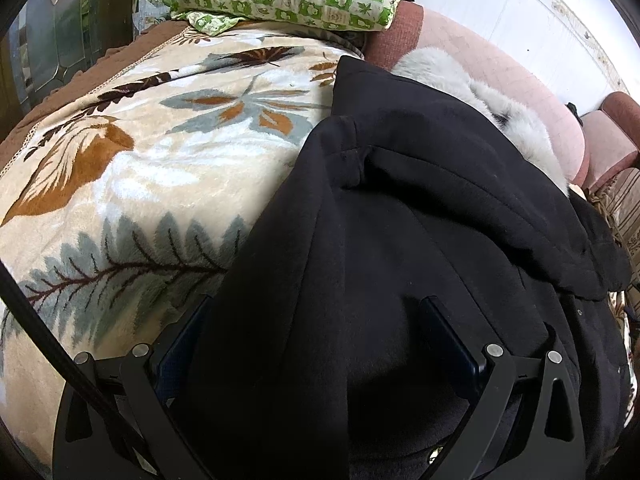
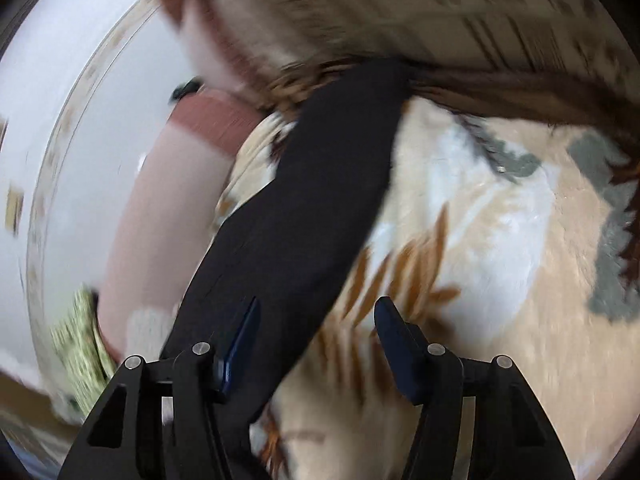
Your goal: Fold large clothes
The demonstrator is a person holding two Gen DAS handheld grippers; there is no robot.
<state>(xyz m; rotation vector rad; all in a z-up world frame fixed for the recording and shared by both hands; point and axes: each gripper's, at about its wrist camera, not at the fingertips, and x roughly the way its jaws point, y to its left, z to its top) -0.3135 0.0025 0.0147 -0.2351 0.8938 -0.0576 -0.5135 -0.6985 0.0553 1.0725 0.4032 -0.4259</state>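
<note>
— Left wrist: we are spreading the left gripper (image 1: 316, 340) wide over the black coat (image 1: 420, 208), lying bunched on the floral blanket (image 1: 120, 168).
— We are hovering the right gripper (image 2: 316, 336), also gaping, over its sleeve (image 2: 320, 184); folding seems barely begun.

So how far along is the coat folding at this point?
Early to midway, judging from the layout. Done: the black coat lies on the leaf-print blanket, with an upper layer, apparently the fur-trimmed hood, lying over the body. In hand: the left hand-held gripper straddles coat fabric, open. The right hand-held gripper, open and blurred, hovers by a long black strip, possibly a sleeve. Left: compacting folds.
</note>
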